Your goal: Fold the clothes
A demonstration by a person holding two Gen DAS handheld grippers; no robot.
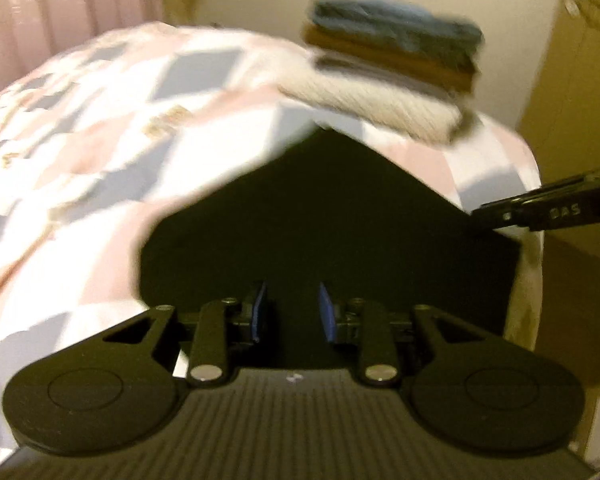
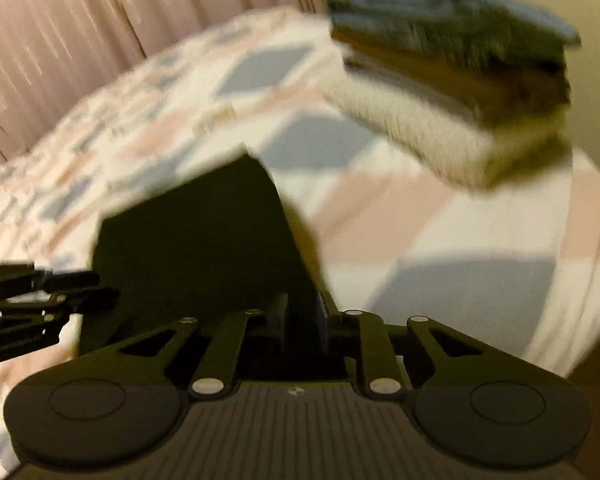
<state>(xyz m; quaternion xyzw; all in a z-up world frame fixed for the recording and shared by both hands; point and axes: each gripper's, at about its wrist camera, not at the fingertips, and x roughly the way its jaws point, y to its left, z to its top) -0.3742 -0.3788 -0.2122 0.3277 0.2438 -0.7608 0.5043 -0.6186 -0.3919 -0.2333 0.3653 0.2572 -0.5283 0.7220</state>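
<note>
Left wrist view: the left gripper (image 1: 291,312) was held parted above a black garment (image 1: 320,216); the right gripper (image 2: 303,320) was clamped on its edge, folded stack (image 2: 452,80) ahead.

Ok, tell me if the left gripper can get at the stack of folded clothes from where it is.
Probably yes. The left gripper is open, holding nothing, over the dark garment. Only that garment and bare bedspread lie between it and the stack of folded clothes beyond. Distance is hard to judge.
</note>
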